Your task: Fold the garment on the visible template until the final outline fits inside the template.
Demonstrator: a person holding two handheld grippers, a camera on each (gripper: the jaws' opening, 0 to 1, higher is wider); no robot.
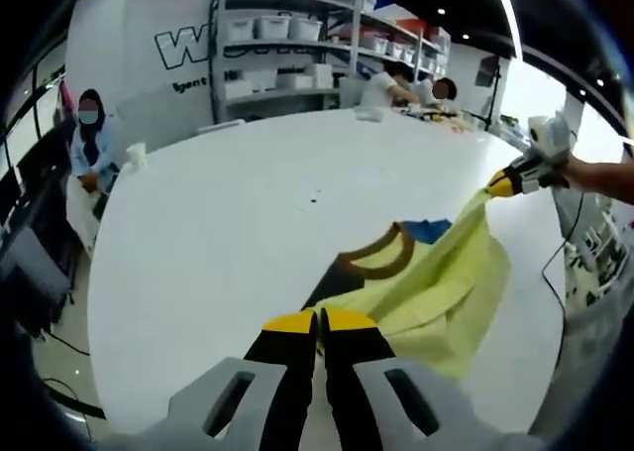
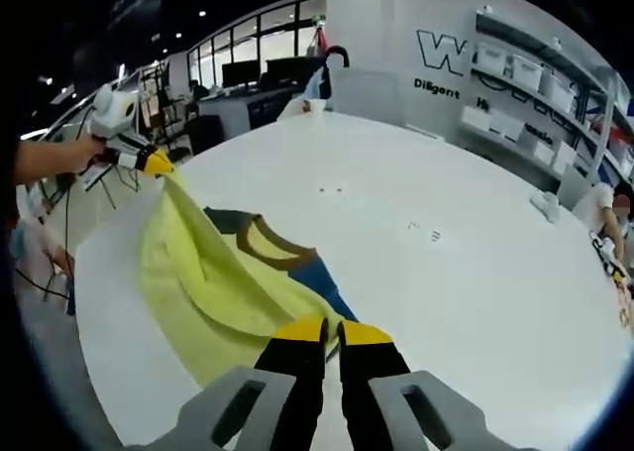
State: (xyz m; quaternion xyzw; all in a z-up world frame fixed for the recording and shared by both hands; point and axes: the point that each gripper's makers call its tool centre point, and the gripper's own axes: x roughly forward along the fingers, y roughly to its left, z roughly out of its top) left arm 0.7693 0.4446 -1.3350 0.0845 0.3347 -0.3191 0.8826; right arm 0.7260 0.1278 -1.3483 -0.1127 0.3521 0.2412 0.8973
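Observation:
A yellow garment [image 1: 446, 282] with a brown collar [image 1: 381, 255] hangs stretched above the white table [image 1: 248, 203], lifted between both grippers. My left gripper [image 1: 317, 322] is shut on one edge of the cloth close to the camera. My right gripper [image 1: 507, 181], held by a hand, pinches the far corner up high. In the right gripper view the garment [image 2: 198, 282] sags between my right gripper [image 2: 332, 330], shut on its near edge, and my left gripper [image 2: 154, 162] at the raised corner. Dark [image 2: 223, 218] and blue [image 2: 319, 278] flat patches show beneath the collar [image 2: 267, 245]; whether they belong to the template is unclear.
People sit at the table's far side [image 1: 406, 84] and at its left edge [image 1: 91, 139]. Shelves with white bins [image 1: 287, 45] line the back wall. A small white object [image 2: 548, 205] stands on the table. A black cable [image 1: 560, 263] hangs past the right edge.

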